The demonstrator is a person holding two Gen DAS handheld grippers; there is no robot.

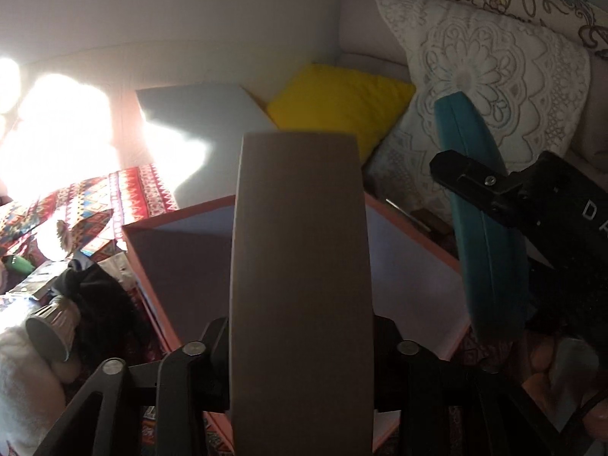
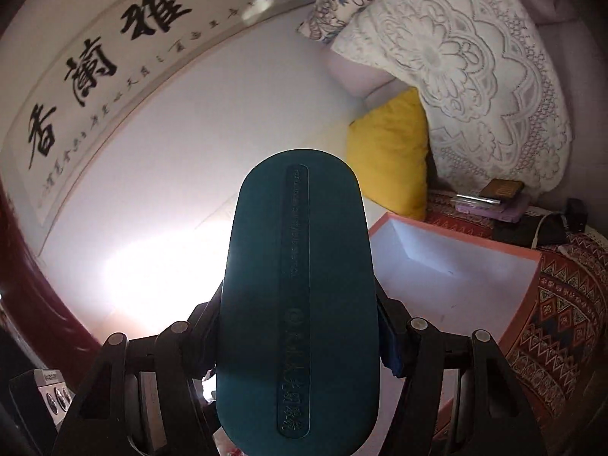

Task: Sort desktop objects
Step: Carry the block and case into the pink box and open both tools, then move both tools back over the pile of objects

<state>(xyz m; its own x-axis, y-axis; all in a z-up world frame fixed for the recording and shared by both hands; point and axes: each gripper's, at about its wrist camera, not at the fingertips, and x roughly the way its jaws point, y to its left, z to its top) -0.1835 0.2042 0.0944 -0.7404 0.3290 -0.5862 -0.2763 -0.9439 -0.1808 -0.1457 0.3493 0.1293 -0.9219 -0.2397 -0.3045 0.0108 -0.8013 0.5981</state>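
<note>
My left gripper (image 1: pixel 300 342) is shut on a flat tan case (image 1: pixel 300 266) that stands upright between its pads and hides what lies straight ahead. It hangs over an open box with a salmon rim and a white inside (image 1: pixel 182 266). My right gripper (image 2: pixel 300 326) is shut on a teal oval case (image 2: pixel 300 296) with embossed writing, to the left of the same box (image 2: pixel 475 277). In the left wrist view the teal case (image 1: pixel 490 250) shows edge-on at the right, with the right gripper (image 1: pixel 482 190) clamped across it.
The box sits on a red patterned cloth (image 2: pixel 562 304). Behind it lie a yellow cushion (image 1: pixel 342 114) and a lace pillow (image 1: pixel 494 68). A metal cup (image 1: pixel 53 330) and dark fabric (image 1: pixel 102 304) lie to the left. Books (image 2: pixel 494 195) and a calligraphy scroll (image 2: pixel 114 57) show in the right wrist view.
</note>
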